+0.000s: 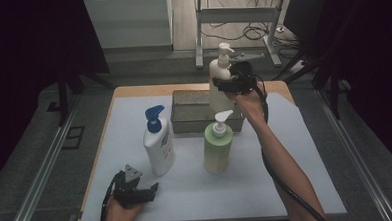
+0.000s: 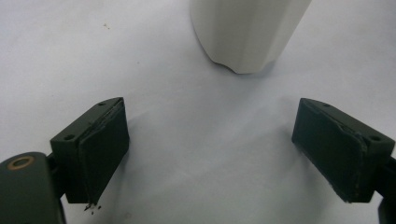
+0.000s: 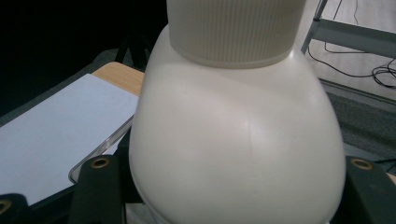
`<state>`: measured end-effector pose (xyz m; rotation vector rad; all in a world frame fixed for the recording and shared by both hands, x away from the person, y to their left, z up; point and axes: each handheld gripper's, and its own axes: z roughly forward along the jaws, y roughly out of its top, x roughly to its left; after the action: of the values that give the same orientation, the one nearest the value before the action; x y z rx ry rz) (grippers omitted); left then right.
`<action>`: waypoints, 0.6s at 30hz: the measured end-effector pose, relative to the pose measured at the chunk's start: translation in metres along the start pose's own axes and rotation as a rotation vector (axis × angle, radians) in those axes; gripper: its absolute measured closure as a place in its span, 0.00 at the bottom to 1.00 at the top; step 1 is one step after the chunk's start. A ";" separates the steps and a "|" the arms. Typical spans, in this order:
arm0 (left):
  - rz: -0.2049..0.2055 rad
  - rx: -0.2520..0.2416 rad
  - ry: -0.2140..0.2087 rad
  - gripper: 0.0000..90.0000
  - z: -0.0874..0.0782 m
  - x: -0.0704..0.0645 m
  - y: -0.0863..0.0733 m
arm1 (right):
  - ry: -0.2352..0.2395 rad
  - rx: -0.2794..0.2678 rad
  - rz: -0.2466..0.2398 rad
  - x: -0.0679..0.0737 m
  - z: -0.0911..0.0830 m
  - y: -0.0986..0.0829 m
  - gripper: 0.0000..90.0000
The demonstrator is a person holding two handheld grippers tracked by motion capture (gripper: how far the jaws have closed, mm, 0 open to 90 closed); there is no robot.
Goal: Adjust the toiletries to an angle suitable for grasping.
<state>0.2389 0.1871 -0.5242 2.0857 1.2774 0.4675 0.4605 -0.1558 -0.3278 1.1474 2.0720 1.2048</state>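
1. My right gripper is clenched on the cream pump bottle, held above the clear tray at the desk's far edge.
2. I judge the bottle not yet set down in the tray; the blue-pump bottle and green bottle wait mid-desk.
3. The cream bottle's long axis is upright, its nozzle pointing right.
4. My left gripper rests released near the desk's near-left corner.

3 pump bottles: one white with blue pump, one green with white pump, one cream-white held up above the bin; 1 clear plastic bin; 1 white mat on 1 wooden table; 2 grippers, left gripper and right gripper
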 end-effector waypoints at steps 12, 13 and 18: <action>-0.001 0.002 0.000 0.12 0.000 0.000 0.000 | 0.008 0.012 -0.009 0.006 0.034 -0.006 0.41; -0.001 0.003 0.000 0.12 0.000 0.000 0.000 | 0.009 0.014 -0.008 0.007 0.036 -0.007 0.41; -0.001 0.002 0.000 0.12 0.000 0.000 0.000 | 0.016 0.023 -0.012 0.010 0.044 -0.012 0.41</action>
<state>0.2387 0.1872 -0.5241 2.0870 1.2794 0.4658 0.4822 -0.1300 -0.3600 1.1378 2.1068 1.1911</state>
